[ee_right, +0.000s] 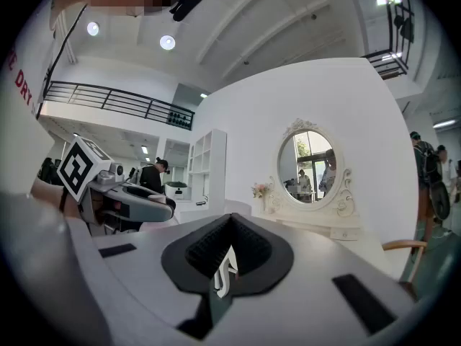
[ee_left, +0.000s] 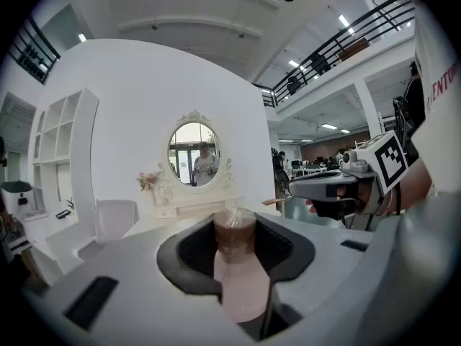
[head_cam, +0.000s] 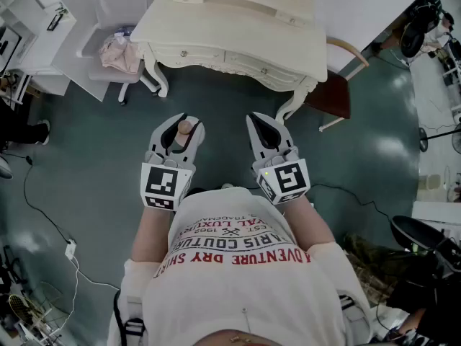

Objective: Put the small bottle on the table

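A small pale pink bottle [ee_left: 240, 280] with a brown cap [head_cam: 184, 127] stands upright between the jaws of my left gripper [head_cam: 178, 137], which is shut on it. In the left gripper view the pads press on the bottle's two sides. My right gripper [head_cam: 262, 130] is held beside the left one, shut with nothing in it [ee_right: 222, 265]. Both grippers hover over the floor, short of the cream dressing table [head_cam: 238, 20]. The table's top [ee_left: 180, 218] and oval mirror [ee_left: 194, 153] lie straight ahead in both gripper views.
A white chair [head_cam: 115, 13] with a pink cloth [head_cam: 119, 52] on it stands left of the table. A wooden chair [head_cam: 338, 85] stands at its right end. White shelves [head_cam: 29, 20] are at the far left. Cables [head_cam: 43, 207] run over the floor.
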A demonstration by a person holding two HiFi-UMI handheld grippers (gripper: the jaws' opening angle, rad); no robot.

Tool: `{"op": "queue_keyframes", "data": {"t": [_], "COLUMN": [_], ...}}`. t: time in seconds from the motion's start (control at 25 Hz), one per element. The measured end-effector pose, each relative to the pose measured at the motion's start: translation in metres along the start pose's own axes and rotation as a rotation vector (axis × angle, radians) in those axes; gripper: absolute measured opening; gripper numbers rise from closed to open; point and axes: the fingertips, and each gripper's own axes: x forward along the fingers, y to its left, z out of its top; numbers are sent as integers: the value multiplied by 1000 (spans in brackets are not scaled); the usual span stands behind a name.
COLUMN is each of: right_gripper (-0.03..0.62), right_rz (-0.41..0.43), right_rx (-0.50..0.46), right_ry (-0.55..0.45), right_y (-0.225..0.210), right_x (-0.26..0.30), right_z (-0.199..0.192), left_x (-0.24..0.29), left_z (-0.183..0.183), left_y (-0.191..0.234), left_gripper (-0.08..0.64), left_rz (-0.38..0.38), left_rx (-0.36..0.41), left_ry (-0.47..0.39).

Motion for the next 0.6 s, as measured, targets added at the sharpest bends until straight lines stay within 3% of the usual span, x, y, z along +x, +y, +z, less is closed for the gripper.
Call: {"op": "queue_keyframes", "data": {"t": [0.6], "right_gripper": [-1], "right_rz": [-40], "right_rx": [32], "right_ry": [-8], "right_y": [-25], "right_x": [-7], "right_z": [-3], "left_x": [16], "left_z": [3], "left_y": [-10], "left_gripper": [132], "left_rz": [-5], "left_rx": [0], "left_ry": [-5]}}
